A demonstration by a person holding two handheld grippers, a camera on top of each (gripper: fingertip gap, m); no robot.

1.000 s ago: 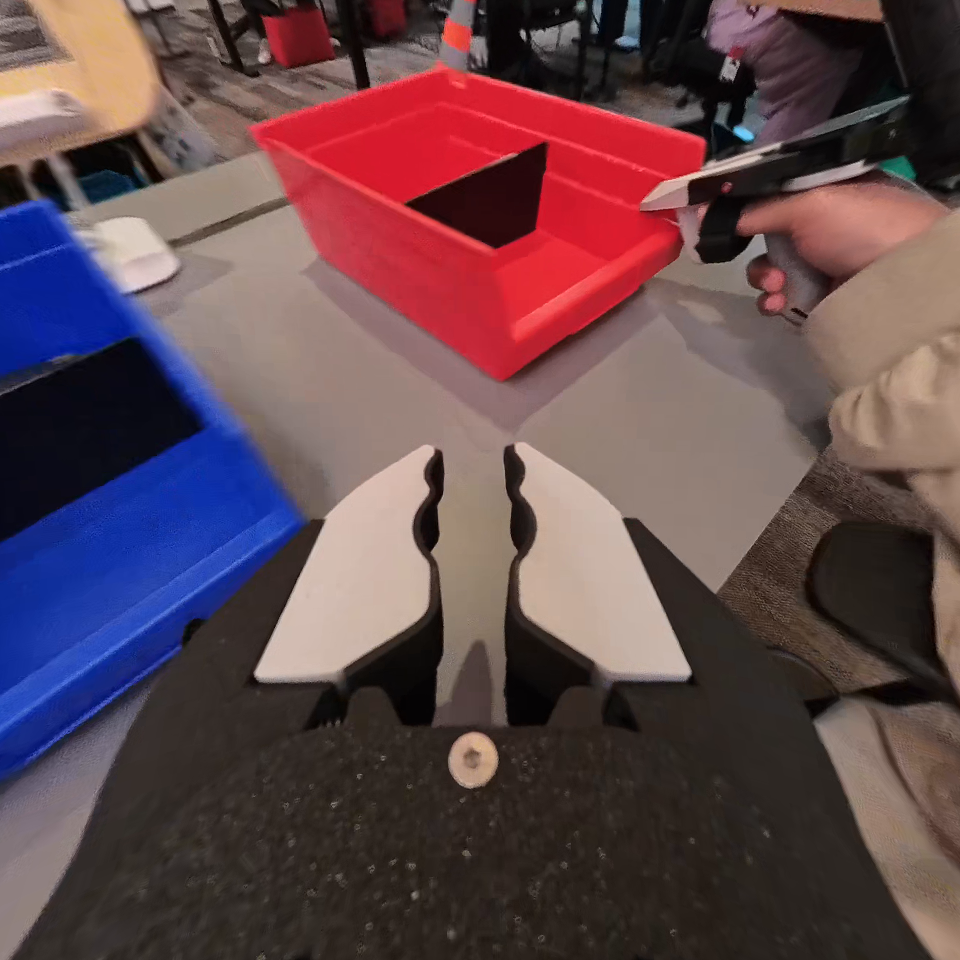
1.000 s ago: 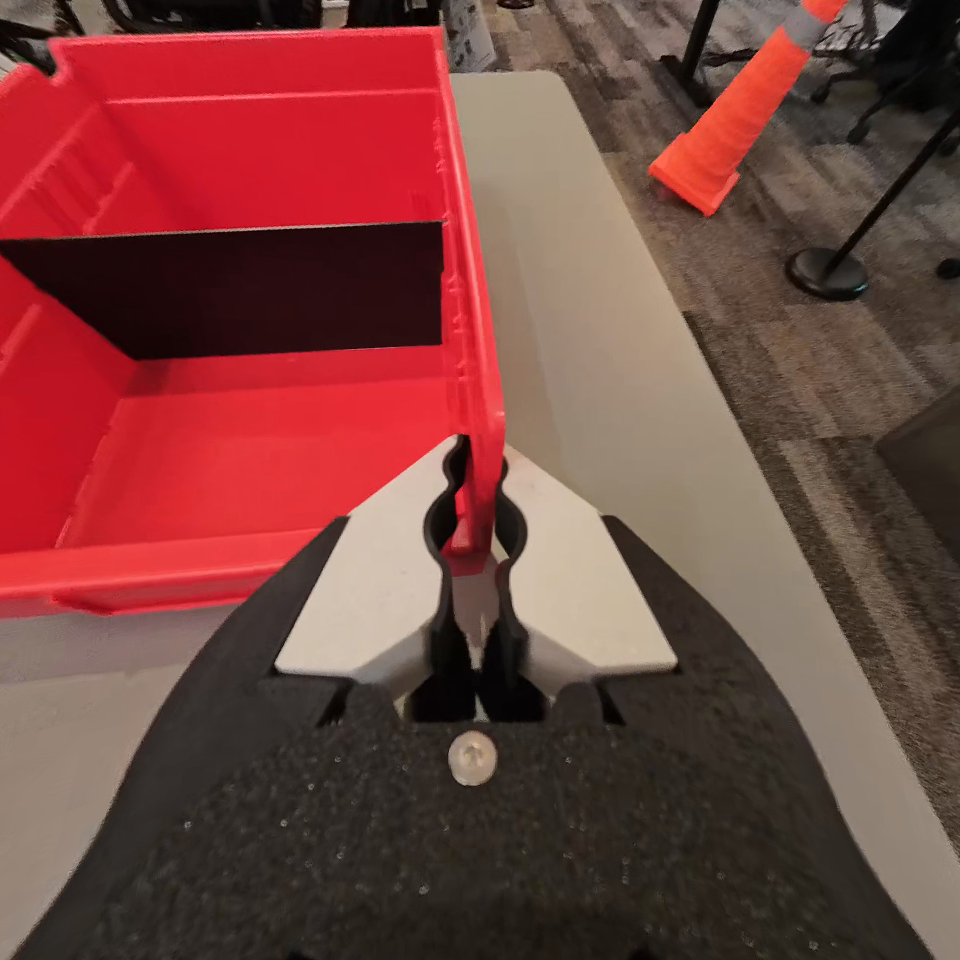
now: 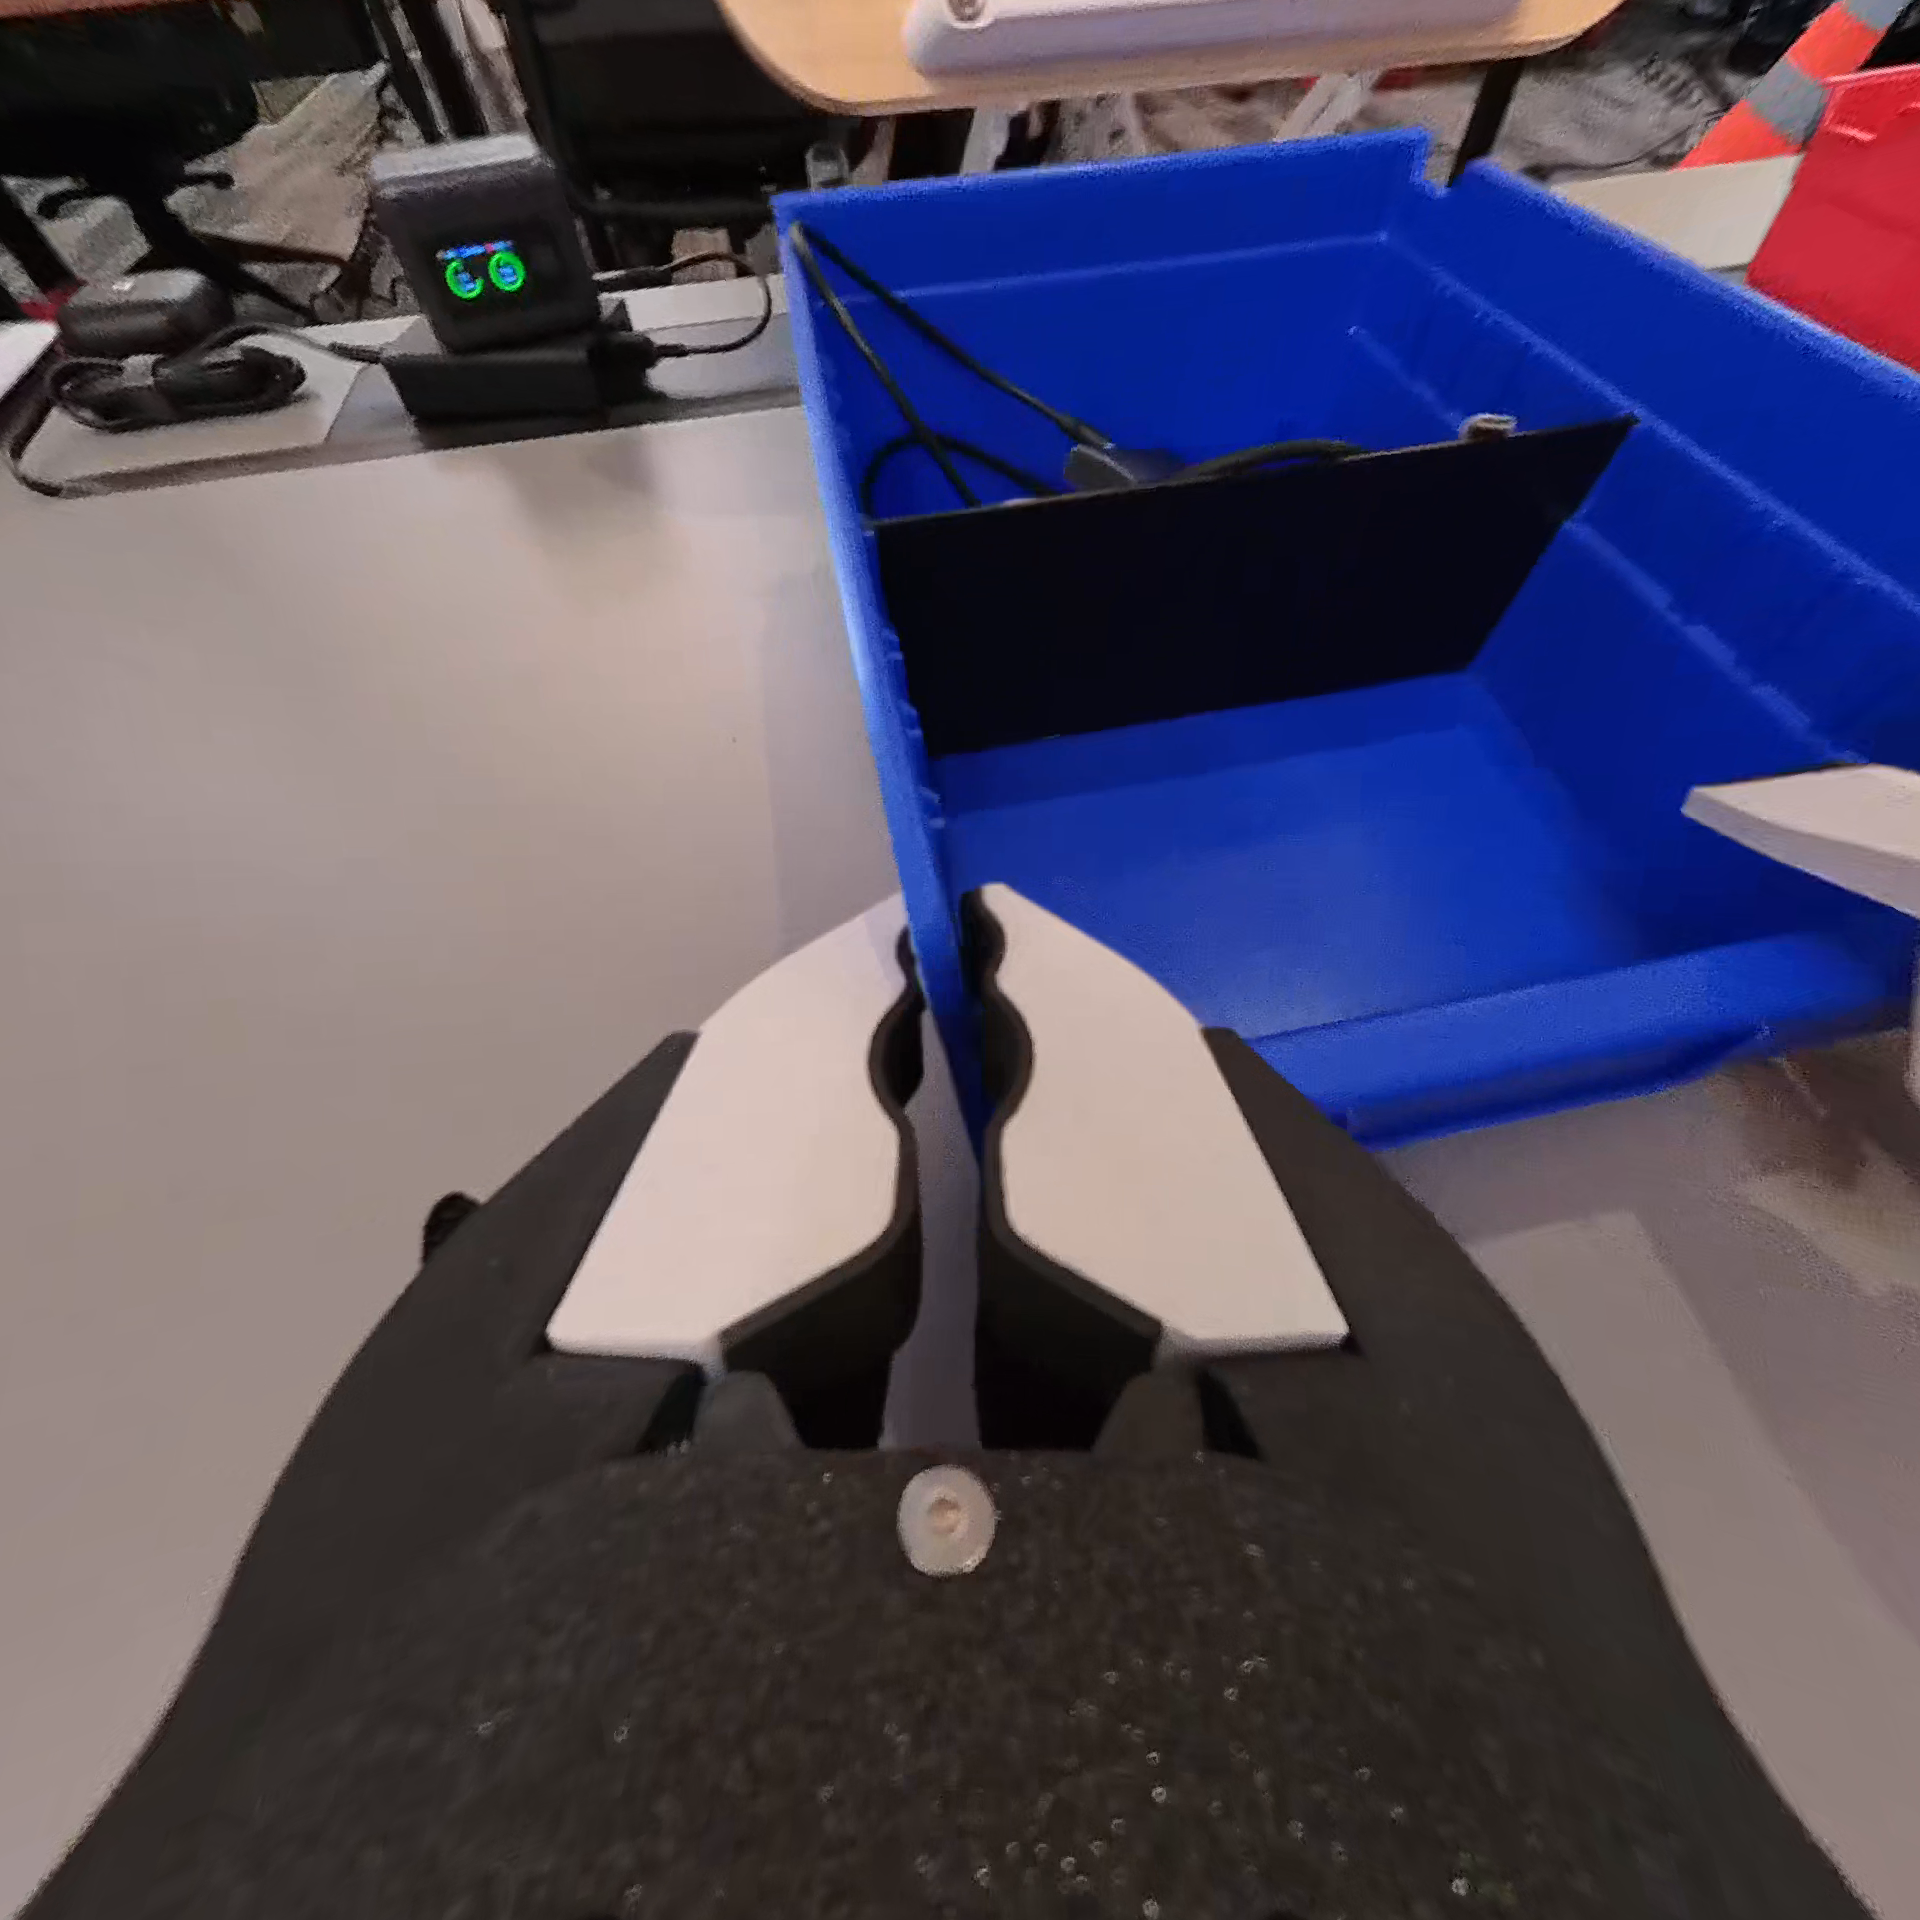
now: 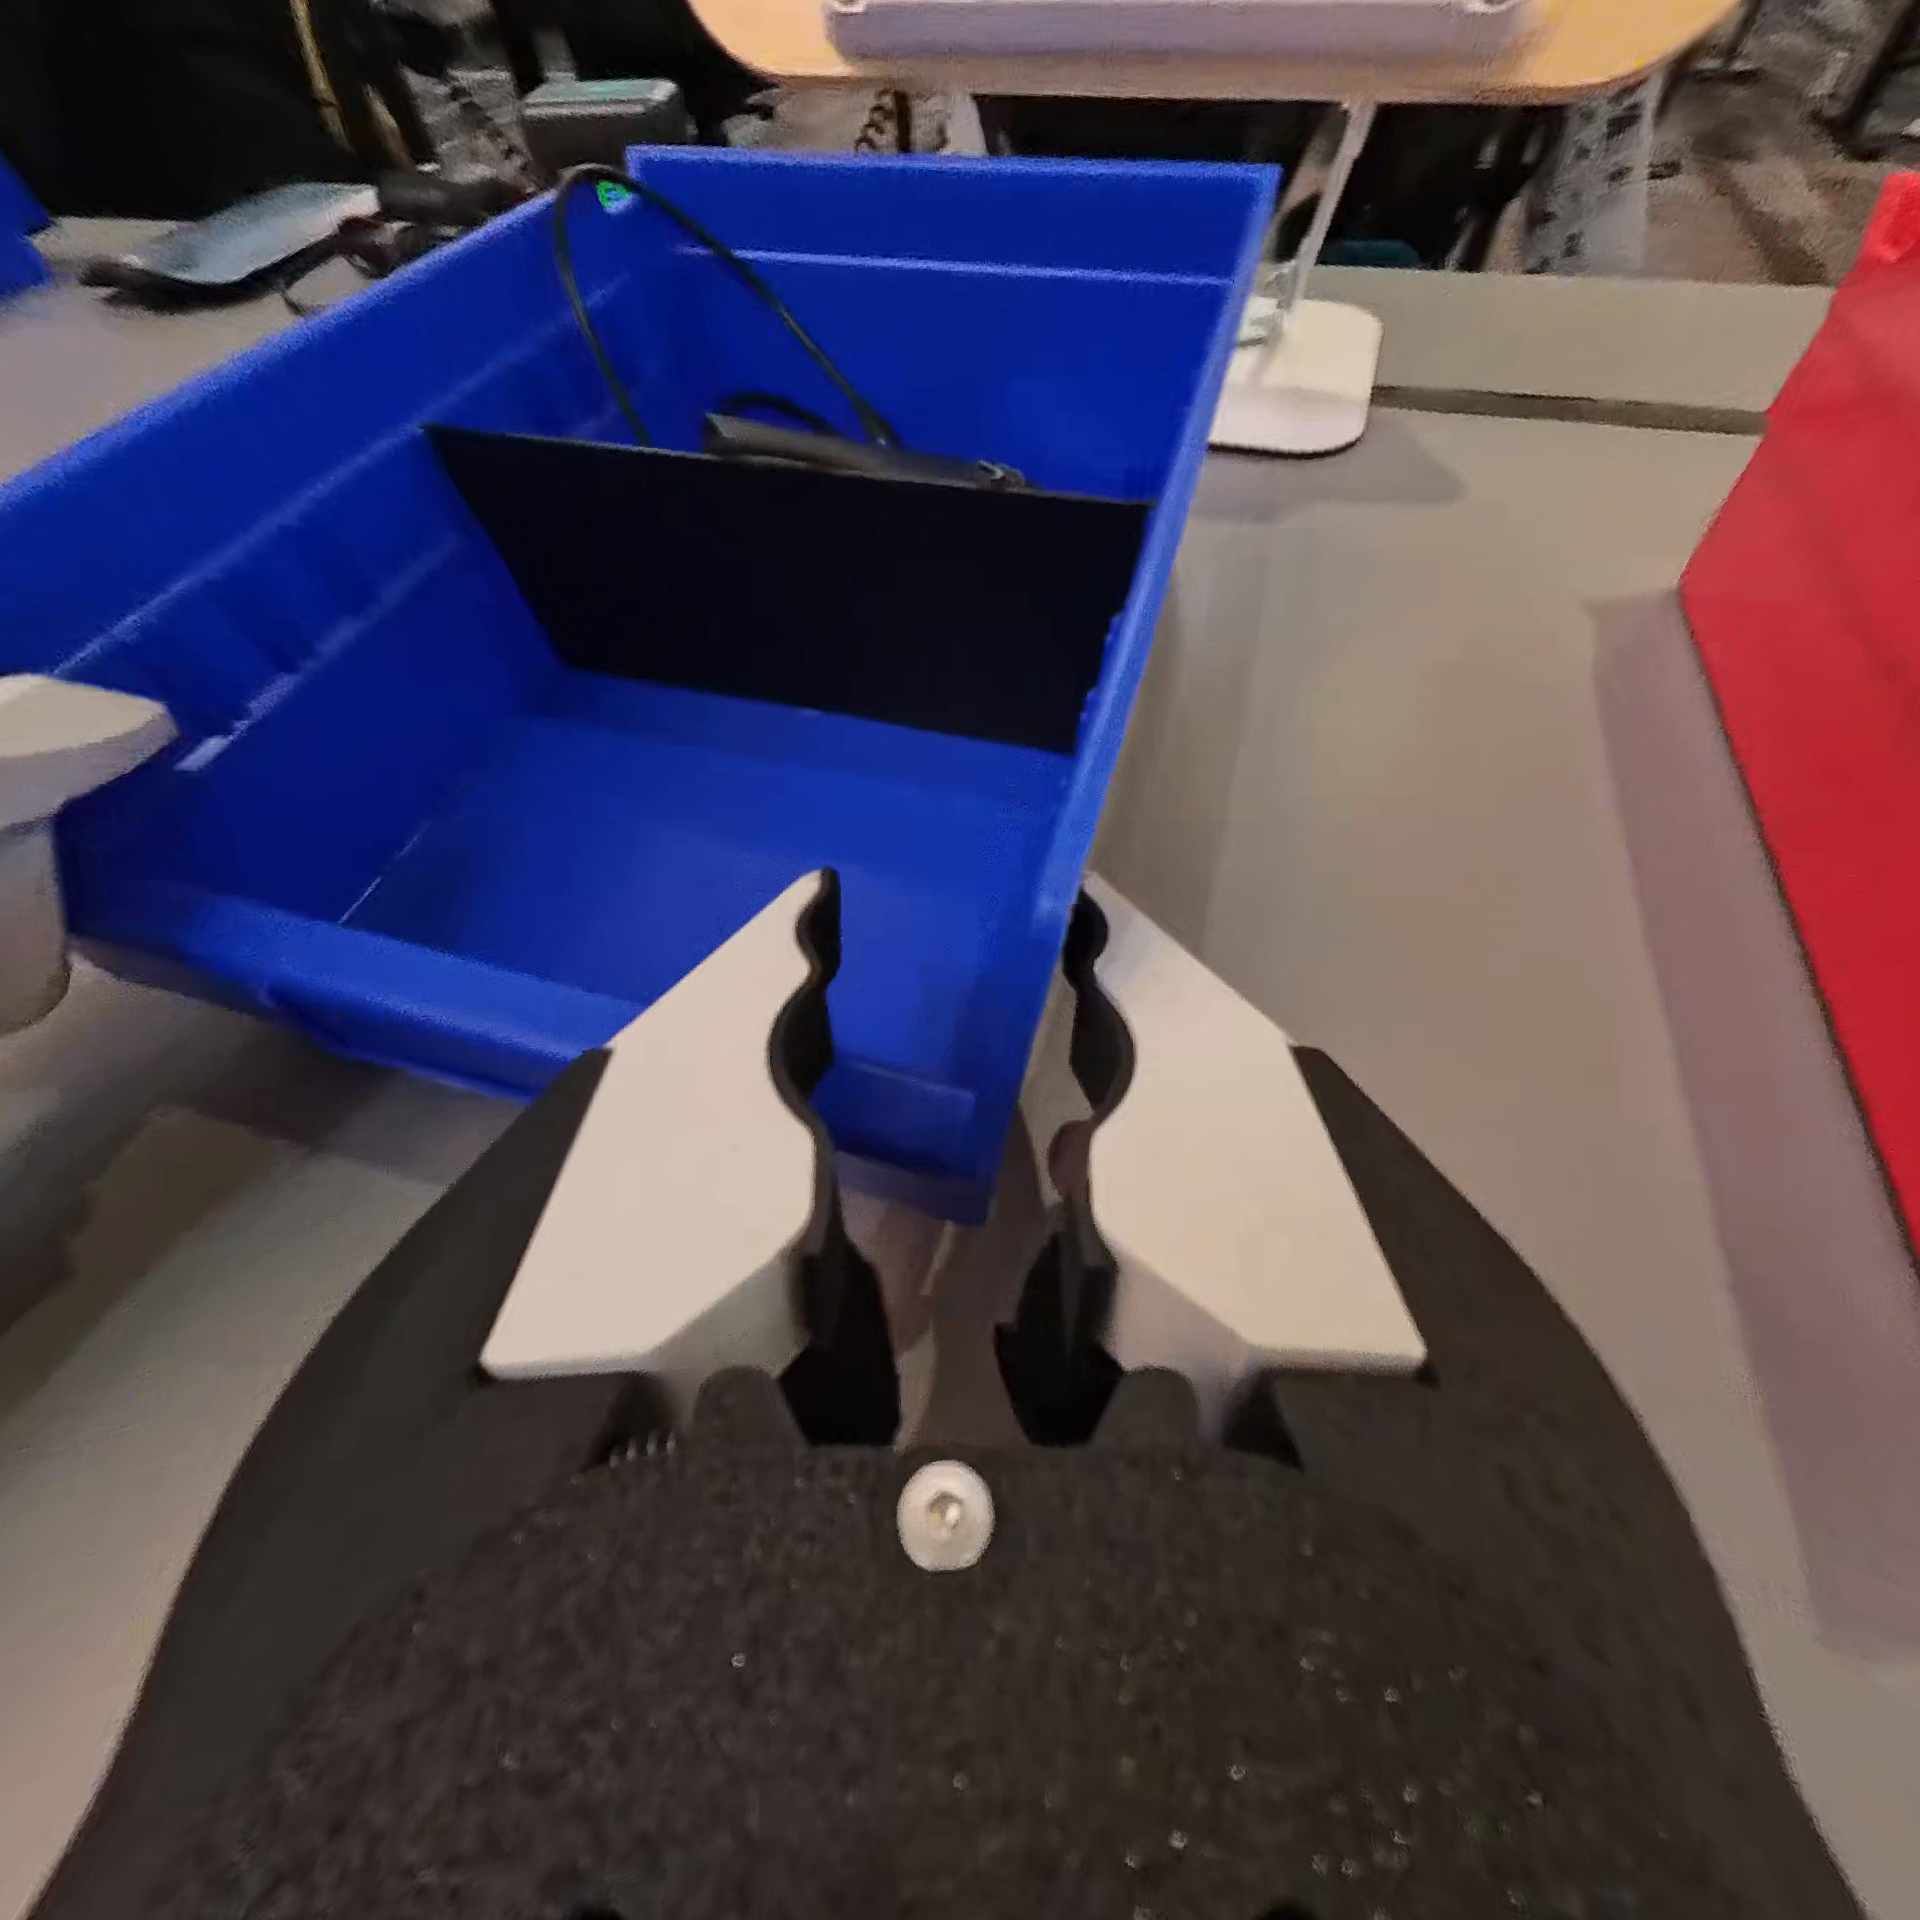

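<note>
The blue bin (image 3: pixel 1351 914) stands on the grey table (image 3: pixel 364 779). A black divider (image 3: pixel 1195 603) splits it into two compartments: the near one shows only bare floor, and the far one holds a black cable (image 3: pixel 935 416) with a small dark device.

The left gripper (image 3: pixel 940 925) is pinched on the bin's left side wall at the near corner, one finger outside the wall and one inside. The right gripper (image 4: pixel 951 904) straddles the right side wall near its front corner. Its jaws stand spread, with the wall close to the outer finger and a clear gap to the inner one, so it does not clamp the wall.

Judged from this position, a secure two-sided hold calls for the following:
- Seat each wall deep between the fingers, not at the tips.
- Press the right fingers together squarely on the wall.
- Keep both grippers level so the bin does not tilt and shift the cable.

A red bin (image 4: pixel 1829 727) stands to the right of the blue bin, apart from it. A small black unit with a lit display (image 3: pixel 483 249) and a coiled dark lead lie at the far left of the table.
</note>
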